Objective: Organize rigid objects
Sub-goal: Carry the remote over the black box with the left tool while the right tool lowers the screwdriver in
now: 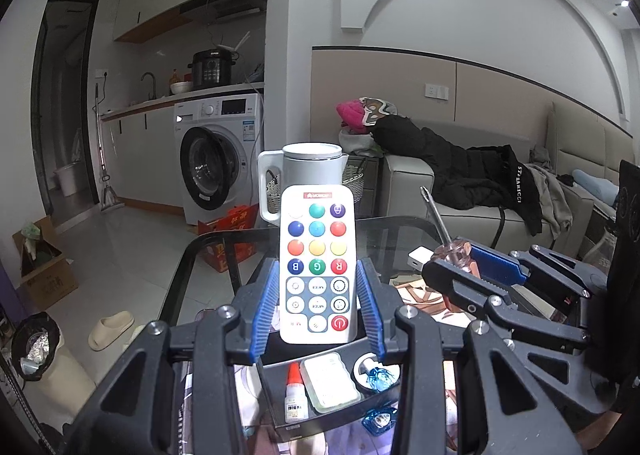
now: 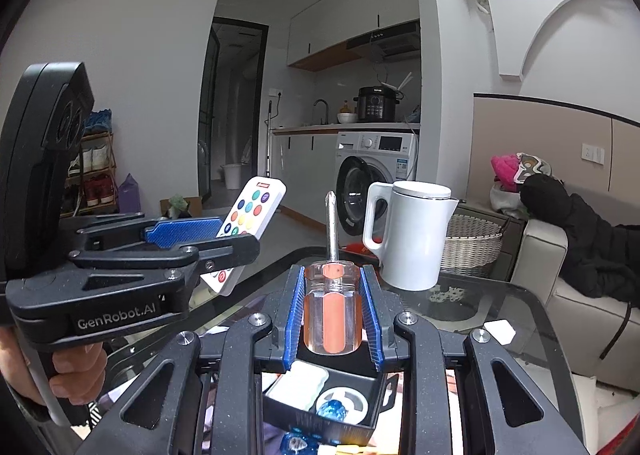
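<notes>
A: What has the left hand-held gripper [image 1: 318,305] got?

B: Its blue pads are clamped on a white remote control [image 1: 317,263], upright at frame centre, above the black tray [image 1: 280,407] at the bottom.

A: And the right hand-held gripper [image 2: 332,315]?

B: Closed tight on a screwdriver [image 2: 332,295] by its clear orange handle, shaft pointing up, centre frame, over the glass worktop [image 2: 500,295] near the white kettle [image 2: 412,235].

White walls and pale floor tiles [image 1: 132,251] — a washing machine [image 1: 218,159] under the kitchen counter, a beige sofa [image 1: 472,191] right.
</notes>
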Available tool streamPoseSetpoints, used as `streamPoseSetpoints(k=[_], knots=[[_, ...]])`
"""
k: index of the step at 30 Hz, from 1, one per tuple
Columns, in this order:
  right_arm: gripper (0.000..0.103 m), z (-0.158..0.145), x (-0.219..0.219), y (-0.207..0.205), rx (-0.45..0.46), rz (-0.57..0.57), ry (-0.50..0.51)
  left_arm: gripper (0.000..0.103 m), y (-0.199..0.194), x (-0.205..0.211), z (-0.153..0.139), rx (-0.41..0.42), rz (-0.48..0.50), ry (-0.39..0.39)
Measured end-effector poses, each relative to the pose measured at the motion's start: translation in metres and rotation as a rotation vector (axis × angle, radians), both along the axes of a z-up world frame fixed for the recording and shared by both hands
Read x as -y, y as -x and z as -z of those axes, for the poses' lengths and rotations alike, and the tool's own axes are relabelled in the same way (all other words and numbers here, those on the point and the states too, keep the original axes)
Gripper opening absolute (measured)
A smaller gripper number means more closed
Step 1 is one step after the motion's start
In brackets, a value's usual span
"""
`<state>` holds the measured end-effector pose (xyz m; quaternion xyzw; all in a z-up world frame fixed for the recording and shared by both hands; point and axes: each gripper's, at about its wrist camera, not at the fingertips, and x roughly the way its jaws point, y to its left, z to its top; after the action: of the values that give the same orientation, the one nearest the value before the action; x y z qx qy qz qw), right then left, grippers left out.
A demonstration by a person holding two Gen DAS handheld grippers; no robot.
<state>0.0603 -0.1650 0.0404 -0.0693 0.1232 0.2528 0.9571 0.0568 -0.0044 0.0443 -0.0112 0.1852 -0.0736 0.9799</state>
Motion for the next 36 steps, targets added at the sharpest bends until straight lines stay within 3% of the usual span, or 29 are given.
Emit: streamPoseSetpoints(k=[7,21,28,36], knots=[[0.027,-0.003,-0.009,-0.016,0.018,0.007,0.006,0.038,-0.01,-0.011,-0.003,0.01,-0.03,0.039],[0.027,-0.004,-0.013,-0.029,0.003,-0.003,0.003,0.038,-0.011,-0.008,-0.005,0.011,-0.044,0.032],[0.027,-0.001,-0.014,-0.04,-0.048,0.006,0.014,0.038,-0.024,-0.004,0.004,-0.052,-0.057,0.013],[0.027,0.015,-0.014,-0.064,-0.181,0.033,0.055,0.038,-0.047,-0.007,0.019,-0.168,-0.075,0.029]])
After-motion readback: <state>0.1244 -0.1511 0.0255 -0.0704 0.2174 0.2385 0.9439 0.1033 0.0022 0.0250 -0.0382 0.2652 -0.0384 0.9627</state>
